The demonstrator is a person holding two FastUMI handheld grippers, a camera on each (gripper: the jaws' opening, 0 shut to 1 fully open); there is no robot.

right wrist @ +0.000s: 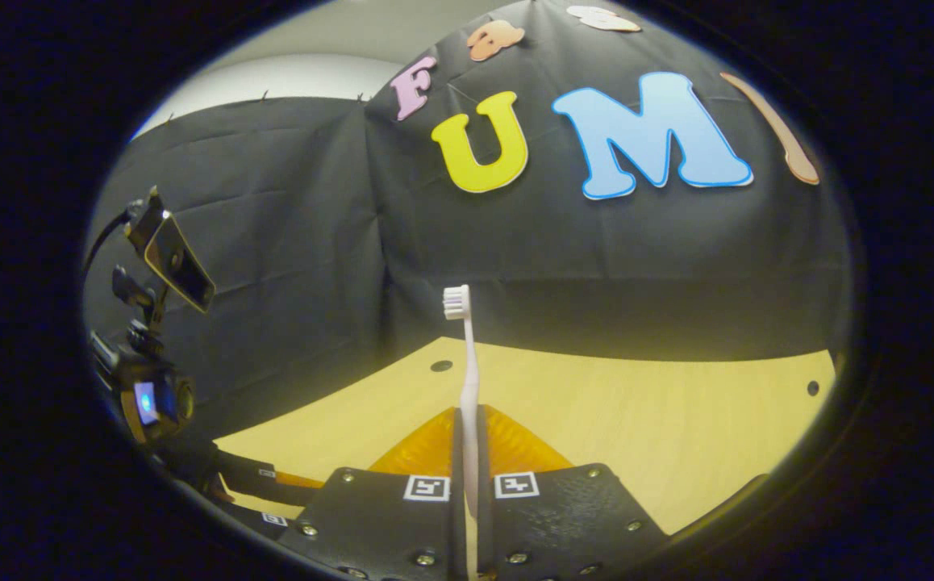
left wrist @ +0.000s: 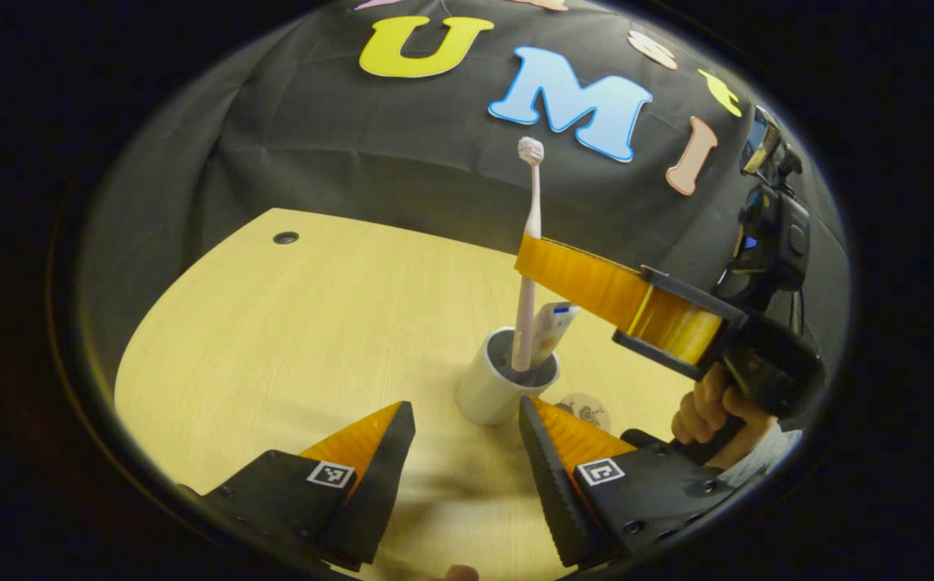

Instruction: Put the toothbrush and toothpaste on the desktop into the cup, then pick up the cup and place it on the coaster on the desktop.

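A white cup (left wrist: 493,389) stands on the wooden desktop (left wrist: 289,339), just beyond my left gripper (left wrist: 467,421), which is open around nothing. A toothpaste tube (left wrist: 554,325) leans inside the cup. The pink toothbrush (left wrist: 533,202) stands upright with its lower end inside the cup's mouth. My right gripper (left wrist: 527,253) reaches in from the right and is shut on the handle's middle. In the right gripper view the toothbrush (right wrist: 467,379) rises between the closed fingers of the right gripper (right wrist: 469,440). A round patterned coaster (left wrist: 588,407) lies right of the cup, partly hidden by a finger.
A hand (left wrist: 705,415) holds the right gripper's handle at the right. The left gripper's body with a mounted phone (right wrist: 173,262) stands at the left of the right gripper view. Small holes (left wrist: 285,237) (right wrist: 813,387) mark the desktop near its far edge.
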